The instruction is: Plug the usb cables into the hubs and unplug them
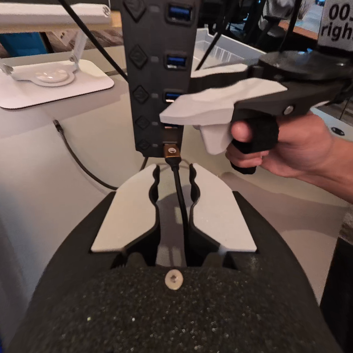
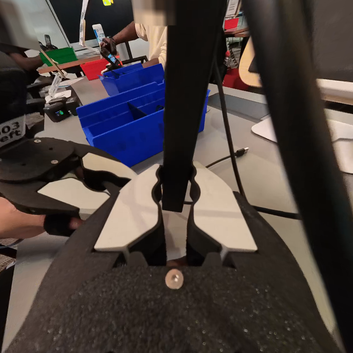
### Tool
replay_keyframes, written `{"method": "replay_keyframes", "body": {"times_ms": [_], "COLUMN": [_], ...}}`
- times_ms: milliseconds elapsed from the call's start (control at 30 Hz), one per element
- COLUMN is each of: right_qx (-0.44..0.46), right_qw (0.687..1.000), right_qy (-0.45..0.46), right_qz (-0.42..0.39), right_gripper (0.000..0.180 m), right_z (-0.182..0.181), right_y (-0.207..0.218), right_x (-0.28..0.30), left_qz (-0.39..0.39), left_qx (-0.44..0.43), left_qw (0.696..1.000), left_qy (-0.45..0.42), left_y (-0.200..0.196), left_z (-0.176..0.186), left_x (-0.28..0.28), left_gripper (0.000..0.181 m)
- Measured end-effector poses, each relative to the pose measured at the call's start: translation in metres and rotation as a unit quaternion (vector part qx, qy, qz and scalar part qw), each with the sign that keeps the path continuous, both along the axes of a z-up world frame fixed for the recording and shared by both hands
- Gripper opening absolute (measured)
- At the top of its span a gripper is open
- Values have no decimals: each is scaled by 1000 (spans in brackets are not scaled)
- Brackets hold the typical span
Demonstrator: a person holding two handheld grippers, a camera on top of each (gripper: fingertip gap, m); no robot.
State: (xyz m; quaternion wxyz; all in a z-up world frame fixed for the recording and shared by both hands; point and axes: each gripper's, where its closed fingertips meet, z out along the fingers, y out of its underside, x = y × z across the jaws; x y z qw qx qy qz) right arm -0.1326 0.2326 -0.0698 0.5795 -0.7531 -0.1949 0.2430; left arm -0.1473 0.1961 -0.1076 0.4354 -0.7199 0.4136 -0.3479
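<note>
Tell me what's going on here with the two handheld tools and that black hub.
A person is working a USB hub with two handheld tools. The right tool is shut on the hub's lower end, holding it upright above the table. A gold-collared USB plug sits in the hub's bottom port. The left tool is open just below the plug, its fingers either side of the cable.

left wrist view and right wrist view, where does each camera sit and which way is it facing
Left wrist view: sits on the left gripper, looking along its open fingers at the port face of the black usb hub and the gold plug at its near end; the right gripper and a hand enter from the right.
Right wrist view: sits on the right gripper, shut on the hub's narrow edge, facing blue bins; the left gripper shows at left.
Shared: hub, both grippers.
</note>
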Motion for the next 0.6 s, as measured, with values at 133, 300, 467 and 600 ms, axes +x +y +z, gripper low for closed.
{"method": "replay_keyframes", "body": {"times_ms": [133, 300, 467, 600], "right_qx": [0, -19, -15, -11], "right_qw": [1000, 1000, 996, 997], "right_qy": [-6, -4, -41, -51], "right_qz": [16, -16, -76, -64], "right_gripper": [25, 25, 25, 25], "right_z": [-2, -9, -13, 2], "right_y": [-5, 0, 11, 9], "right_x": [-14, -12, 26, 39], "left_qz": [18, 33, 12, 0], "left_qx": [23, 57, 95, 69], "left_qw": [999, 996, 992, 992], "left_qy": [17, 62, 82, 110], "left_y": [7, 11, 1, 3], "left_z": [-2, -7, -3, -17], "left_x": [-1, -4, -4, -8], "left_gripper": [24, 16, 15, 16]}}
